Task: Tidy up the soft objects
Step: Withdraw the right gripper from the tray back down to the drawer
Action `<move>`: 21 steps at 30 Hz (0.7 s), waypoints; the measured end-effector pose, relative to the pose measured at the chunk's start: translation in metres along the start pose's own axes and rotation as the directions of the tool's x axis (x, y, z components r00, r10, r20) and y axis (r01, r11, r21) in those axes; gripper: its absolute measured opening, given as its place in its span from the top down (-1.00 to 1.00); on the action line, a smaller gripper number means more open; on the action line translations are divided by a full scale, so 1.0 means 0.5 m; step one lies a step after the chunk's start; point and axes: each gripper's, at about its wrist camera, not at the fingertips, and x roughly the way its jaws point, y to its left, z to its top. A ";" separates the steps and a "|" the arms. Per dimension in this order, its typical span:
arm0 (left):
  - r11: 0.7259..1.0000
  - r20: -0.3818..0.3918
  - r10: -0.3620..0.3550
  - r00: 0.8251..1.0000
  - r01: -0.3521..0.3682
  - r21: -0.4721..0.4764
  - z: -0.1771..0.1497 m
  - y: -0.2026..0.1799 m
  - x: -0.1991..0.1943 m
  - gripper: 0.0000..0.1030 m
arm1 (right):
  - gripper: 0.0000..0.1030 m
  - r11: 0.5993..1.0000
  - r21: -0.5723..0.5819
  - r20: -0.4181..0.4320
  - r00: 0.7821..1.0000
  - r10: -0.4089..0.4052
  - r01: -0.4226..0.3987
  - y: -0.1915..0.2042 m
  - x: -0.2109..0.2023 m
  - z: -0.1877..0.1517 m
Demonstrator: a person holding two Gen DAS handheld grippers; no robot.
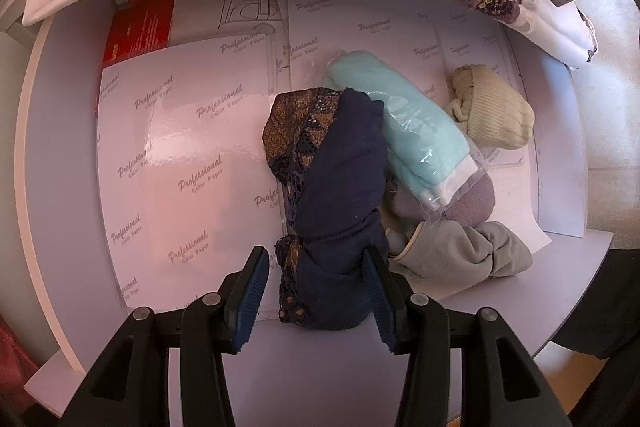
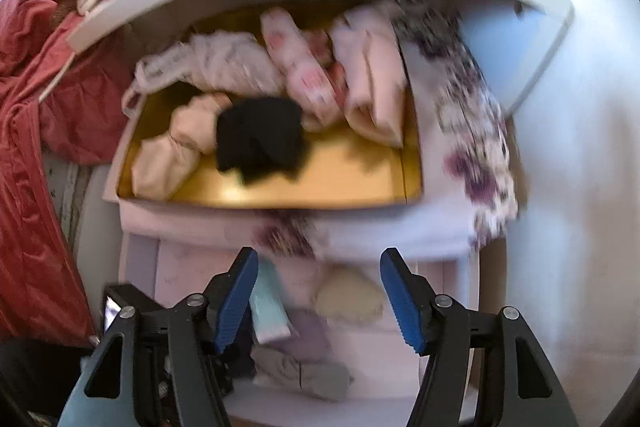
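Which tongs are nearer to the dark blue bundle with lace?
Left. The left tongs sit around the dark blue bundle, one finger pressing its side. The right tongs hang open above, nearer the gold tray.

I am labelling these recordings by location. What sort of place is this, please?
Probably a bedroom or closet corner at home. Rolled socks and underwear fill a gold-lined box, a red quilted cover lies beside it, and the left gripper flanks a navy lace bundle.
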 end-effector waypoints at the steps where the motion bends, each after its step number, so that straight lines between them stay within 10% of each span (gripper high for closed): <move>1: 1.000 -0.001 -0.003 1.000 0.003 -0.003 0.001 0.002 0.001 0.05 | -0.32 1.000 0.014 -0.030 1.000 -0.008 0.008 -0.008 0.015 -0.014; 9: 0.991 -0.019 -0.092 0.996 0.089 -0.104 0.007 0.047 0.005 0.05 | -0.33 0.998 0.061 -0.330 0.944 -0.009 0.031 -0.034 0.169 -0.122; 21: 0.983 -0.023 -0.117 0.993 0.112 -0.148 0.008 0.071 0.011 0.06 | -0.33 0.998 0.040 -0.441 0.897 -0.019 0.040 -0.032 0.235 -0.171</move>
